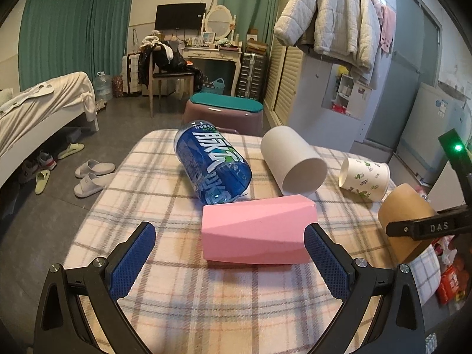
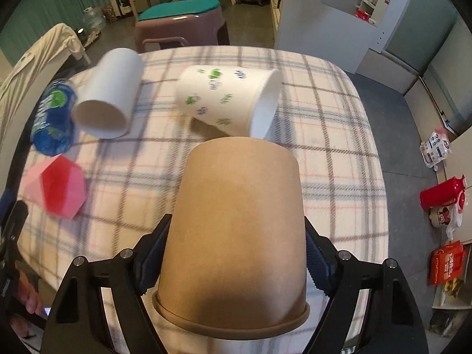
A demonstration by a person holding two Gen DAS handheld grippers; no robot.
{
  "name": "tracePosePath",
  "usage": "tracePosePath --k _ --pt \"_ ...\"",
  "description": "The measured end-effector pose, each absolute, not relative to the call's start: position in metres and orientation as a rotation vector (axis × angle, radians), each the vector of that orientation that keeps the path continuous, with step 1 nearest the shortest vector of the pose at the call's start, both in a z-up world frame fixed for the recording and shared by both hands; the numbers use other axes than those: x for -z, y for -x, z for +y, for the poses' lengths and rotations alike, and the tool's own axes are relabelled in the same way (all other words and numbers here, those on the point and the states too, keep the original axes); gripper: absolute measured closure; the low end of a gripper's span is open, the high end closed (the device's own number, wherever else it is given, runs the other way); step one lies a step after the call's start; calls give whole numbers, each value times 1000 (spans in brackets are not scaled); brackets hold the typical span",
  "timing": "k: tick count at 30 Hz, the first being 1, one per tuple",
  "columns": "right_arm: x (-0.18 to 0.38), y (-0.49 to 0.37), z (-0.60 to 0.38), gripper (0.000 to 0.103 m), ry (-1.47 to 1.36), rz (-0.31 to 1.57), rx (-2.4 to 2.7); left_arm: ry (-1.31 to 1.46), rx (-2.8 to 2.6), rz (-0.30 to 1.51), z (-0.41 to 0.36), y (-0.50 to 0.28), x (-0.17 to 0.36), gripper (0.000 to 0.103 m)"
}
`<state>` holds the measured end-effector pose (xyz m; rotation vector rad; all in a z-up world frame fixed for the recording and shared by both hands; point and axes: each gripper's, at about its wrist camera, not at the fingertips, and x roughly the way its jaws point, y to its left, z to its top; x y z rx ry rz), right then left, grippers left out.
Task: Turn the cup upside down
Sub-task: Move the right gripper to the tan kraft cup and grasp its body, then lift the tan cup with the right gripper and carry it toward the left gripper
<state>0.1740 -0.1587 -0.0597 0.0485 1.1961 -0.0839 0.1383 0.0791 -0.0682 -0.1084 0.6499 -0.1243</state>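
Note:
My right gripper [image 2: 236, 253] is shut on a brown paper cup [image 2: 239, 230], its rim toward the camera and its base pointing away, held over the plaid-covered table [image 2: 339, 153]. In the left wrist view the same brown cup [image 1: 404, 221] shows at the right edge, clamped by the right gripper [image 1: 424, 230]. My left gripper [image 1: 230, 247] is open, its blue pads either side of a pink faceted cup [image 1: 256, 230] lying on its side.
A blue can [image 1: 212, 162], a white cup [image 1: 292, 162] and a printed paper cup [image 1: 364, 175] lie on their sides on the table. A purple stool [image 1: 224, 112] stands beyond the far edge. Red items [image 2: 442, 197] sit on the floor at right.

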Motion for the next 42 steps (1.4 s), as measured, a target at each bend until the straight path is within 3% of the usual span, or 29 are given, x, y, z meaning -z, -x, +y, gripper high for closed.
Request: tracePosePath --k 17,24,26,42 --pt "78 -133 -80 22 -46 1186 -3 87 112 705 83 -99 59 0" --pt "77 -135 -86 21 -79 1147 -25 66 82 702 80 -92 53 0" --pt "76 -133 -89 14 -84 1131 -20 51 67 696 78 -91 51 0" --pt "15 -99 -155 13 -139 868 -50 -24 107 727 15 -87 33 0"
